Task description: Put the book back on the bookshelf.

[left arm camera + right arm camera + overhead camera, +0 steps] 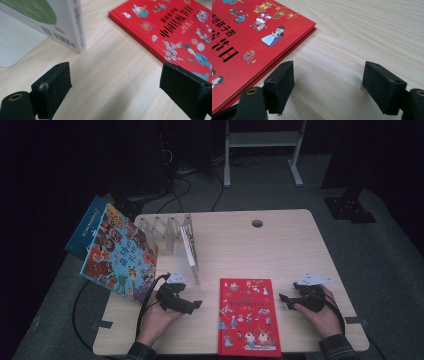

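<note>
- A red book (248,316) lies flat, cover up, at the near edge of the table (280,245), about midway between the near corners.
- The left gripper (196,305) sits just beside the red book's left long edge, held in the person's left hand (159,316), and points at that edge.
- In the left gripper view its jaws stand wide apart with bare wood between them; the right-hand jaw reaches over the edge of the red cover (175,30), but whether it touches cannot be told. Nothing is gripped.
- The right gripper (286,300) rests near the red book's right long edge, held in the person's right hand (322,312), and points at it.
- In the right gripper view its jaws are also spread, with bare table (367,32) between them; the left-hand jaw sits just beside the book's corner (257,42), with nothing pinched.
- A clear rack (162,231) stands along the left part of the table, toward the far left corner.
- A white-spined book (189,251) stands upright in the rack's near end, tilted slightly; in the left gripper view its lower corner (72,32) is near the left-hand jaw.
- A colourful picture book (120,251) leans over the left edge of the table, with a blue book (86,227) behind it.
</note>
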Tool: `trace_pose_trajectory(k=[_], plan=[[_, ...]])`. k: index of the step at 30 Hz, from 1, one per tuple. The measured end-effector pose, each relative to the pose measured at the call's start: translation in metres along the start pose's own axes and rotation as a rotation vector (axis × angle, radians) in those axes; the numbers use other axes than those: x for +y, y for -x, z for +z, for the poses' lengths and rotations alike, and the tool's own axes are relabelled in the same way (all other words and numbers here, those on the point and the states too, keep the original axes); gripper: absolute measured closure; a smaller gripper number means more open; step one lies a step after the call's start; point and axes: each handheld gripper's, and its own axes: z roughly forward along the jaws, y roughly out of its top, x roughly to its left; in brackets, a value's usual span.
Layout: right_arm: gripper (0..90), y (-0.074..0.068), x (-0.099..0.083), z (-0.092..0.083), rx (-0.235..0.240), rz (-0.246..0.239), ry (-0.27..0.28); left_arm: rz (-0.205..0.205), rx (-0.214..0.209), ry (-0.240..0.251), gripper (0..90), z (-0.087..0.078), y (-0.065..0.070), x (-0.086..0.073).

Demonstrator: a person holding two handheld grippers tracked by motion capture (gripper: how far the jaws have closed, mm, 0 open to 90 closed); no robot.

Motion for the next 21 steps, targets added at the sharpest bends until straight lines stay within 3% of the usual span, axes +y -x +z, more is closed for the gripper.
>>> trace_pose_trajectory(k=[6,10,14,19,21], plan=[[22.0,0.0,0.0,0.0,0.0,-0.003,-0.002,0.037,-0.013,-0.048,9.2,0.002,0.011,-0.012],[16.2,0.0,0.0,0.001,0.013,-0.016,-0.011,0.065,-0.022,-0.095,9.3,0.007,0.016,-0.021],[14.2,0.0,0.0,0.002,0.012,-0.014,-0.017,0.124,-0.019,-0.127,9.3,0.013,0.02,-0.025],[14.8,0.0,0.0,0.001,0.01,-0.012,-0.016,0.182,-0.016,-0.122,9.2,0.018,0.025,-0.028],[20.9,0.0,0.0,0.0,0.006,-0.01,-0.013,0.207,-0.014,-0.106,9.1,0.018,0.025,-0.03]])
